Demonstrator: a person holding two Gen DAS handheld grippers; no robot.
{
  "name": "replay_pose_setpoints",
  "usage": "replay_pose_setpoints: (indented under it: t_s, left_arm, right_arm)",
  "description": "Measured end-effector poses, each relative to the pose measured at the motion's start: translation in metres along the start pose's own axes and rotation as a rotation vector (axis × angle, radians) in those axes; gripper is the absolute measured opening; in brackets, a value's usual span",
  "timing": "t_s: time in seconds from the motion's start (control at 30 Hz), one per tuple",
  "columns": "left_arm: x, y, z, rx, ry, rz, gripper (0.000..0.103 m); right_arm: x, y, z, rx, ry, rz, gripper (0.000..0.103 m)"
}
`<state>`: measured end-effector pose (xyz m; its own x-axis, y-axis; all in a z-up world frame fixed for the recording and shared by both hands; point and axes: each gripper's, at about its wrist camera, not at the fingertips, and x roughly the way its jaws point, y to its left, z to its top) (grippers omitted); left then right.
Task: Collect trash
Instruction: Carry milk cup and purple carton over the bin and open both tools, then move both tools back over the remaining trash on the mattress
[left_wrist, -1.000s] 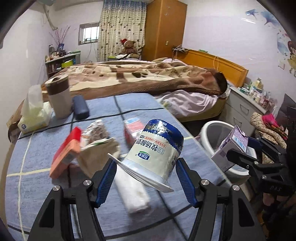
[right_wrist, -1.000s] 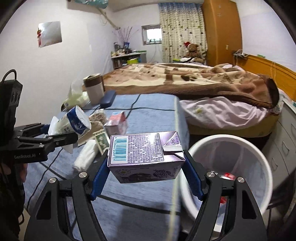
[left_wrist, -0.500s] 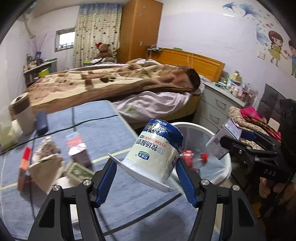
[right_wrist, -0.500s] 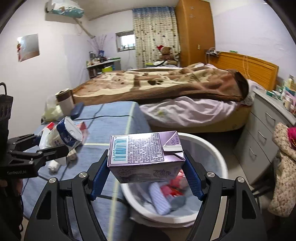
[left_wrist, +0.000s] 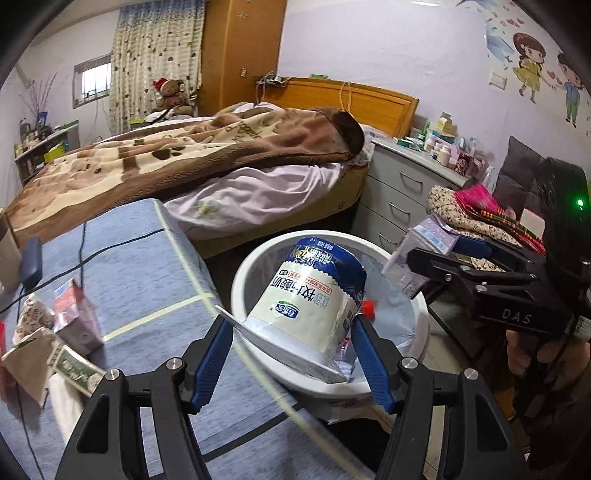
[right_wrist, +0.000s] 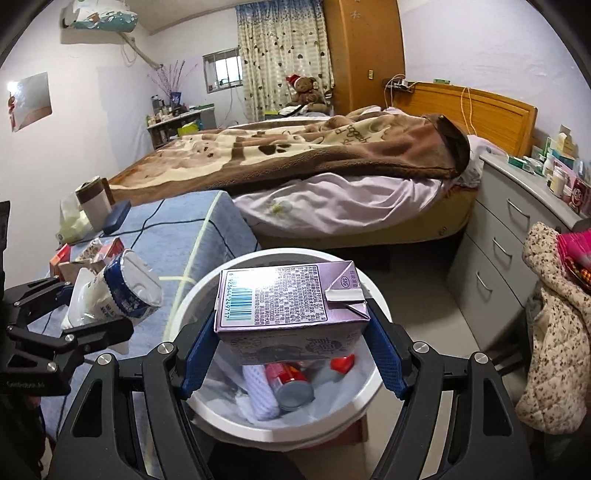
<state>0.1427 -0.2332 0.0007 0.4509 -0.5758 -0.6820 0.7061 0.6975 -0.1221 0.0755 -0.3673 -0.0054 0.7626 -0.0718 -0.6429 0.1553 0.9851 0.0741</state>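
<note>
The left gripper (left_wrist: 291, 339) is clamped on a white plastic yogurt cup with a blue band (left_wrist: 310, 302); the blue pads press on both of its sides. The cup is tilted, its bottom toward 1 o'clock and its wide foil rim toward 7 o'clock. In the left wrist view it hangs above the near rim of the round white plastic trash bin with a clear liner (left_wrist: 243, 280).

The right gripper (right_wrist: 291, 343) grips a purple rectangular drink carton with a barcode (right_wrist: 284, 295), lying on its side between the blue pads. In the right wrist view the carton is above the middle of the bin (right_wrist: 373, 391). Inside the bin, at 6 o'clock from the carton, lie a red metal can (right_wrist: 291, 384), a white netted wrapper (right_wrist: 260, 395) and a red cap (right_wrist: 341, 363).

At 9 o'clock from the bin stands a table under a blue cloth with pale lines (left_wrist: 140, 273). On it remain a pink small carton (left_wrist: 75, 317), a brown paper wrapper (left_wrist: 29, 362) and a green-and-white packet (left_wrist: 74, 367). Behind the table is a bed with a brown paw-print blanket (right_wrist: 295, 147).
</note>
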Motion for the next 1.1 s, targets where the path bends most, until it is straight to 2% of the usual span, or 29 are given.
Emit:
replay_pose_setpoints:
  t_s: [0.47,0.67,0.73,1.1]
  left_arm:
    - [0.029,-0.023,0.006,0.028,0.033,0.005,0.067]
    - [0.032,-0.023,0.008,0.018,0.029,-0.013,0.068]
    - [0.03,-0.023,0.008,0.019,0.02,-0.015,0.073]
    - [0.021,-0.011,0.008,-0.014,0.006,-0.014,0.073]
  right_arm:
    - [0.02,-0.021,-0.003,-0.01,0.066,-0.007,0.076]
    - [0.02,-0.024,-0.003,-0.001,0.063,-0.003,0.076]
    - [0.021,-0.025,-0.002,-0.001,0.06,-0.012,0.076]
    - [0.02,-0.024,0.003,0.027,0.038,-0.018,0.077]
